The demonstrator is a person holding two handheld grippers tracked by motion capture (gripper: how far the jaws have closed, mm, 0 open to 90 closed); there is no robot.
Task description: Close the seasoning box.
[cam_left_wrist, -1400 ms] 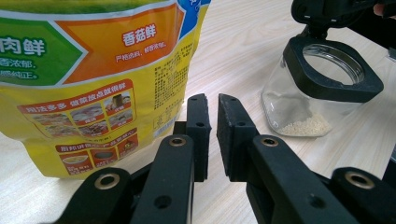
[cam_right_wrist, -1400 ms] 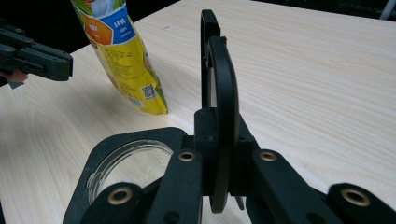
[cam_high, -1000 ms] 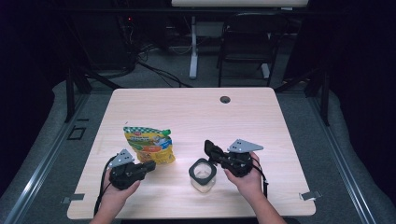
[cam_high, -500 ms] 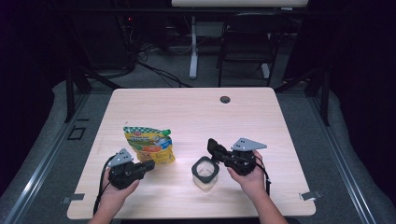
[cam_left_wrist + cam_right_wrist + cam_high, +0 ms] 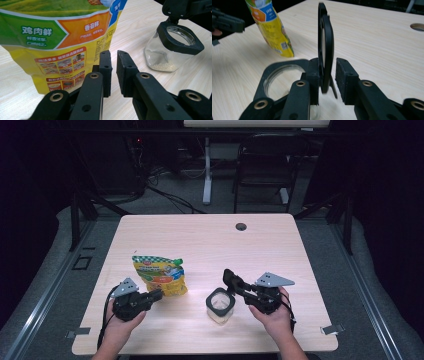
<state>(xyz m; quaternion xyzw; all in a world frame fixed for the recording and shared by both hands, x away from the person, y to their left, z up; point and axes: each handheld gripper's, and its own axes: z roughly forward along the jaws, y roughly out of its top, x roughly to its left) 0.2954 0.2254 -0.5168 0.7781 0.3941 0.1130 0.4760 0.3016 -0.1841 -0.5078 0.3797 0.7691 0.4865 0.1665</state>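
A clear glass jar (image 5: 220,305) with a black square rim (image 5: 180,41) stands near the table's front, a little white grain in its bottom. Its round black lid (image 5: 324,47) stands upright on edge between the jaws of my right gripper (image 5: 328,65). Those jaws have just been opening: the left pad (image 5: 313,72) lies against the lid and the right pad stands clear of it. From above, the right gripper (image 5: 229,277) points left over the jar. A yellow and green snack bag (image 5: 160,275) stands upright at left. My left gripper (image 5: 113,56) points at the bag's lower corner, its pads a narrow gap apart and empty.
The wooden table (image 5: 210,240) has a round cable hole (image 5: 241,226) near its far edge. A chair and desk legs stand on the floor beyond the table. A hand holds each gripper at the table's near edge.
The right gripper and the jar have edged slightly to the right. The left hand and the bag have stayed where they were.
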